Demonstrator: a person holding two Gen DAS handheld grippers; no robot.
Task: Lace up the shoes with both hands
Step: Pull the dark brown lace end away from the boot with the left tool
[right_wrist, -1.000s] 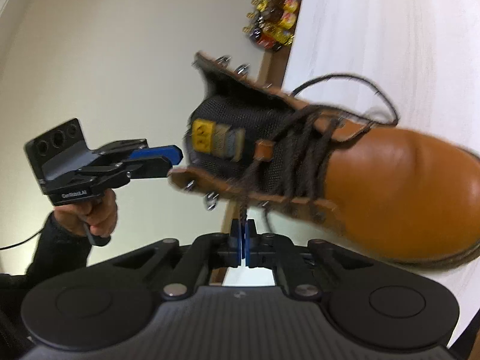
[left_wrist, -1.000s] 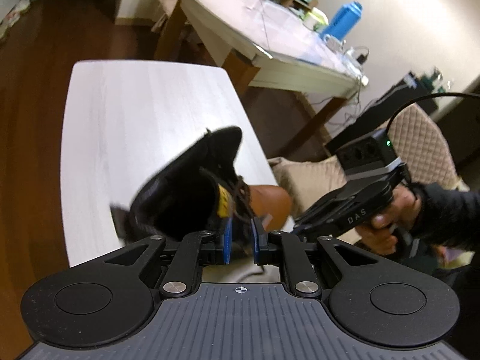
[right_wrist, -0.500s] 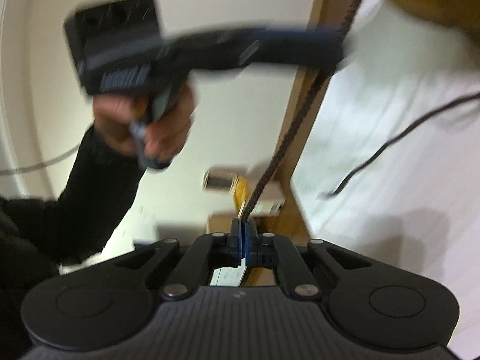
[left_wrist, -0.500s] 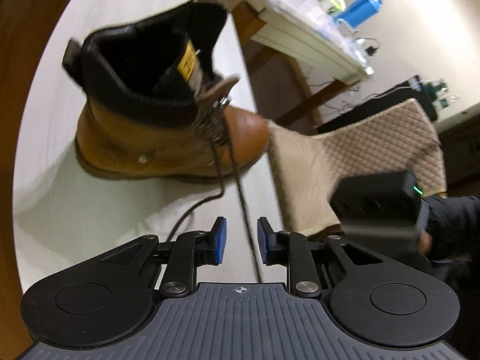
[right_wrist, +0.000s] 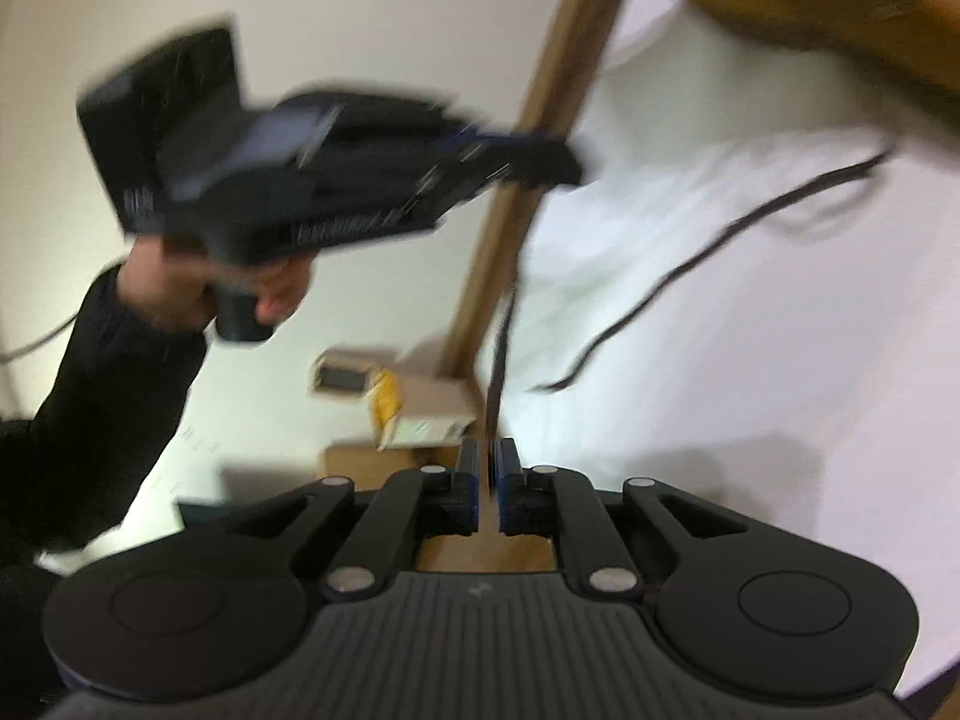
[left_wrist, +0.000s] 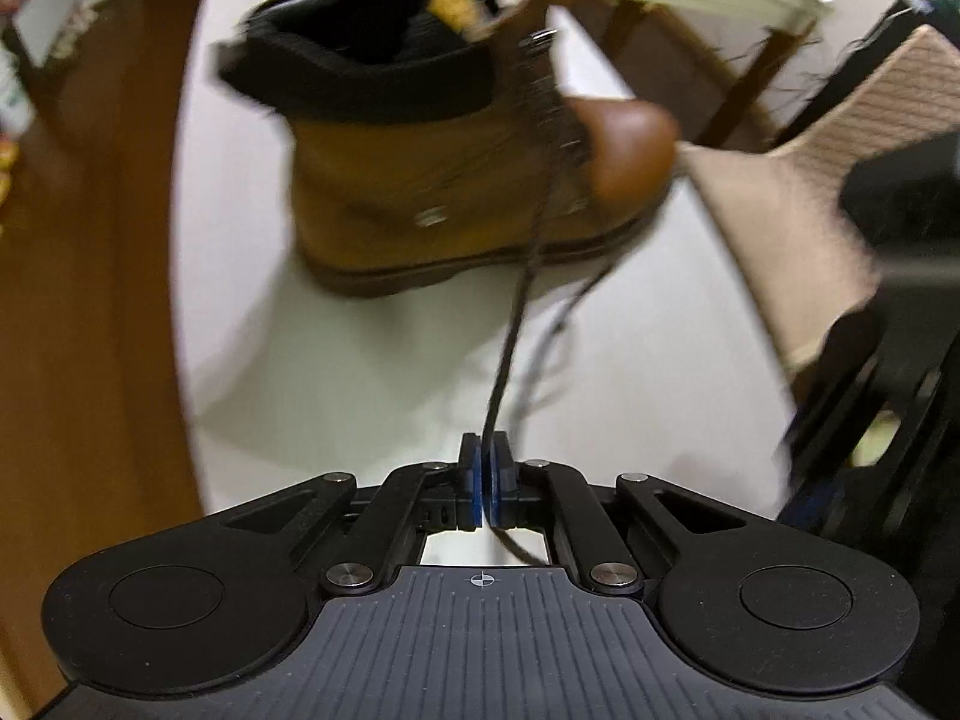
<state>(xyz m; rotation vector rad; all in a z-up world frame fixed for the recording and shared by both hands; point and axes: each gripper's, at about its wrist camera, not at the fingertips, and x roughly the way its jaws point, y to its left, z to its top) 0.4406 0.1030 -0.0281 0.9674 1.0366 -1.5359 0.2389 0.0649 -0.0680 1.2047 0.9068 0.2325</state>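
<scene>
Now, left gripper (left_wrist: 485, 480) pinched shut on the lace (left_wrist: 516, 312); right gripper (right_wrist: 487, 480) opening around it. Best pulled taut from boot (left_wrist: 456, 180) ahead.

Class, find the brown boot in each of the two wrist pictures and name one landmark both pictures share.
Left wrist view: the brown boot stands upper centre on the white table, toe to the right.
Right wrist view: only a blurred tan part of it shows at the top right corner.
Shared landmark: the white table.
</scene>
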